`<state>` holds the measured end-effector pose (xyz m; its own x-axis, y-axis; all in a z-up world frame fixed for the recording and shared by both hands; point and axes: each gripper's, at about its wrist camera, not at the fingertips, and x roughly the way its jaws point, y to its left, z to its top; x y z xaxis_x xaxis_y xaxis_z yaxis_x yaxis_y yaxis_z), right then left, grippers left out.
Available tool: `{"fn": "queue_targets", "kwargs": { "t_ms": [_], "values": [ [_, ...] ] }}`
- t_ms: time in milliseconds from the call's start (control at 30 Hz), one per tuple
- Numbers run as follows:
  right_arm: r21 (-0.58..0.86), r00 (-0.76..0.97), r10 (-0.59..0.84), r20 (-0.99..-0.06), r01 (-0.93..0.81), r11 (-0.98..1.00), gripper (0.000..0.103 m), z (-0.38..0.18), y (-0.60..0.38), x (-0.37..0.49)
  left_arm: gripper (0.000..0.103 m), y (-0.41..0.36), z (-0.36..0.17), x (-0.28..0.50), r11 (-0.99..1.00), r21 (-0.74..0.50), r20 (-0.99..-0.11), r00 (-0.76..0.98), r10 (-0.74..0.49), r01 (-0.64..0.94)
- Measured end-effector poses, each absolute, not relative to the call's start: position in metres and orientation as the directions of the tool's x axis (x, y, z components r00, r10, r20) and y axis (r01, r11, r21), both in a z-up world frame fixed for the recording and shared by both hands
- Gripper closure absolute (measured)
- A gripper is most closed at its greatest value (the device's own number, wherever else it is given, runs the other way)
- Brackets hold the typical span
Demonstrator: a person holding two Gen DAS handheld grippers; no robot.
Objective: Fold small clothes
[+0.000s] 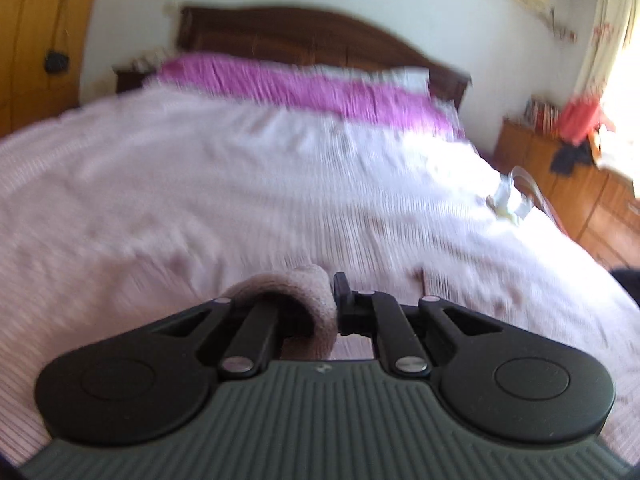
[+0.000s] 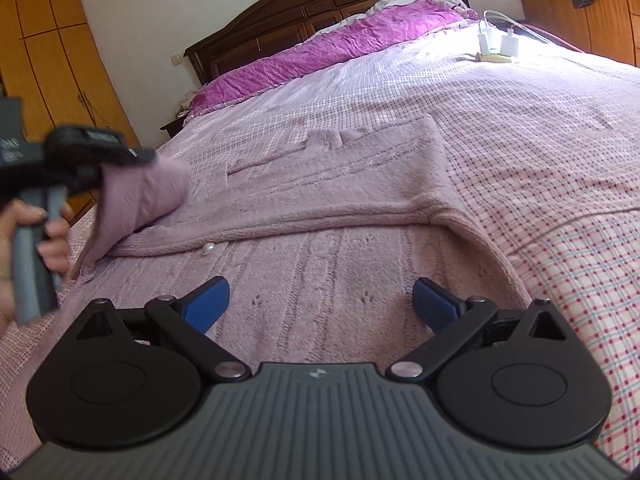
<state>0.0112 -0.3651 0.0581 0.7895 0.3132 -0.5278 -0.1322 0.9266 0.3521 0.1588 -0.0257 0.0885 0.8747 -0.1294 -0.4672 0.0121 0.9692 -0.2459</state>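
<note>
The fold looks barely begun, as far as can be judged. A pink knit cardigan (image 2: 320, 200) lies spread on the bed (image 2: 560, 140), with one panel already laid across its middle and a pearl button (image 2: 209, 249) showing just below that folded edge. The rest of the garment is unfolded, so most of the work appears left.

The left gripper (image 2: 132, 156) is clamped on the cardigan's left end, probably a sleeve or corner, and lifts it off the bed; in its own blurred view the fabric bulges out between the closed jaws.

The right gripper (image 2: 320, 304) hovers low over the cardigan's near half, its jaws spread wide and empty, the knit lying directly between and beyond the blue fingertips (image 2: 206, 304).
</note>
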Motion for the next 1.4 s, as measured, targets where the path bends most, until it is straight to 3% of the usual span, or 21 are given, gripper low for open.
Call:
{"fn": "queue_targets", "kwargs": {
  "t_ms": [100, 200, 367, 533, 800, 1133, 1400],
  "values": [
    [0.365, 0.79, 0.319, -0.524, -0.129, 0.922, 0.001, 0.055, -0.368, 0.012, 0.093, -0.035, 0.064, 0.167, 0.969, -0.244, -0.54, 0.827, -0.156, 0.023],
    [0.363, 0.789, 0.319, -0.525, -0.132, 0.923, 0.001, 0.054, -0.367, 0.013, 0.08, -0.038, 0.04, 0.172, 0.968, -0.248, -0.614, 0.768, -0.184, 0.035],
    [0.357, 0.788, 0.316, -0.529, -0.131, 0.925, 0.001, 0.052, -0.366, 0.013, 0.069, -0.038, 0.042, 0.153, 0.973, -0.221, -0.613, 0.768, -0.188, 0.061],
    [0.341, 0.782, 0.302, -0.546, -0.122, 0.932, 0.001, 0.055, -0.362, 0.016, 0.05, -0.031, 0.07, 0.122, 0.98, -0.185, -0.611, 0.774, -0.168, 0.066],
    [0.334, 0.781, 0.331, -0.53, -0.167, 0.928, 0.001, 0.07, -0.345, 0.017, 0.05, 0.011, 0.086, 0.079, 0.993, -0.103, -0.653, 0.757, -0.021, -0.062],
    [0.306, 0.731, 0.477, -0.488, -0.369, 0.878, 0.001, 0.109, -0.277, 0.041, 0.049, 0.085, 0.088, 0.043, 0.968, -0.031, -0.675, 0.72, 0.164, -0.25],
    [0.296, 0.621, 0.595, -0.511, -0.523, 0.799, 0.001, 0.119, -0.195, 0.069, 0.049, 0.117, 0.084, 0.024, 0.944, -0.032, -0.687, 0.694, 0.218, -0.328]
  ]
}}
